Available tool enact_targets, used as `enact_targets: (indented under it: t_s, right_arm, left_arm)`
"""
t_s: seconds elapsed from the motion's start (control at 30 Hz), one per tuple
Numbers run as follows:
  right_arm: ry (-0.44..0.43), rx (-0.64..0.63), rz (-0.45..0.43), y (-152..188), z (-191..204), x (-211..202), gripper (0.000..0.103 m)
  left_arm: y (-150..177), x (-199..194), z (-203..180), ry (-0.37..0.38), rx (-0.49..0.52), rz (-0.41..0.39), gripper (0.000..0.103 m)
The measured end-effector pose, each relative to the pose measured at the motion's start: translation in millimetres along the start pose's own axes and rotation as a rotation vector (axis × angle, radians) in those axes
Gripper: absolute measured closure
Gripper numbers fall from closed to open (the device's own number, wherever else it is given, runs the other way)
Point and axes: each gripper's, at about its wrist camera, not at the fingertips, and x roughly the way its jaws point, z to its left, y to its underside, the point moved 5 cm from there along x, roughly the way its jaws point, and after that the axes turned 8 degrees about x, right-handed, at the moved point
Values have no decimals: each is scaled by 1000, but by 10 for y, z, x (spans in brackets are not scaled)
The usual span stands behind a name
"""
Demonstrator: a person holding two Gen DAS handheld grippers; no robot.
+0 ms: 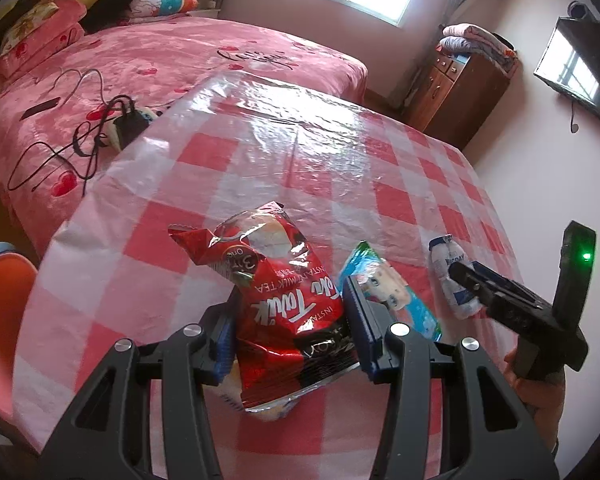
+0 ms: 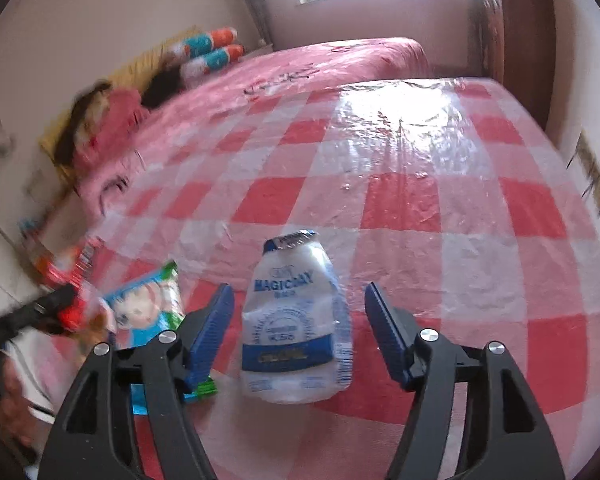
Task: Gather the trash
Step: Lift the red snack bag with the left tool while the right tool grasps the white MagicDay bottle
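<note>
My left gripper (image 1: 292,332) is shut on a crumpled red milk tea packet (image 1: 276,280), with its blue pads pressing both sides. A blue and green cartoon wrapper (image 1: 384,284) lies on the checked tablecloth just right of the packet. Further right lies a white and blue pouch (image 1: 452,276), with my right gripper (image 1: 470,284) at it. In the right wrist view the pouch (image 2: 296,320) lies between the spread pads of my right gripper (image 2: 300,324), and there are gaps on both sides. The cartoon wrapper (image 2: 148,308) is to its left, beyond it the blurred left gripper (image 2: 48,308) holding the red packet (image 2: 72,276).
The table (image 1: 340,152) has a glossy red and white checked plastic cover. A pink bed (image 1: 180,52) runs along its far side, with black cables and a charger (image 1: 128,120) on it. An orange chair (image 1: 4,300) stands at the left, a wooden cabinet (image 1: 460,92) at the back right.
</note>
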Motion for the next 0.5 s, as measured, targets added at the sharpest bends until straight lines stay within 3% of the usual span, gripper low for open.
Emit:
enact_targets:
  t_s: [0.23,0.3,0.5]
  right_arm:
    - [78,-55,13,33,69,92,35]
    - [101,-61,9,32,76,99,43]
    - [101,-43,-5,23,75,91,43]
  left_arm:
    - [96,-73,171,-1,-1,-4,53]
    - [123,-86,234,3,-1,-3,53]
    - [217,-123,389,25,-14,2,53]
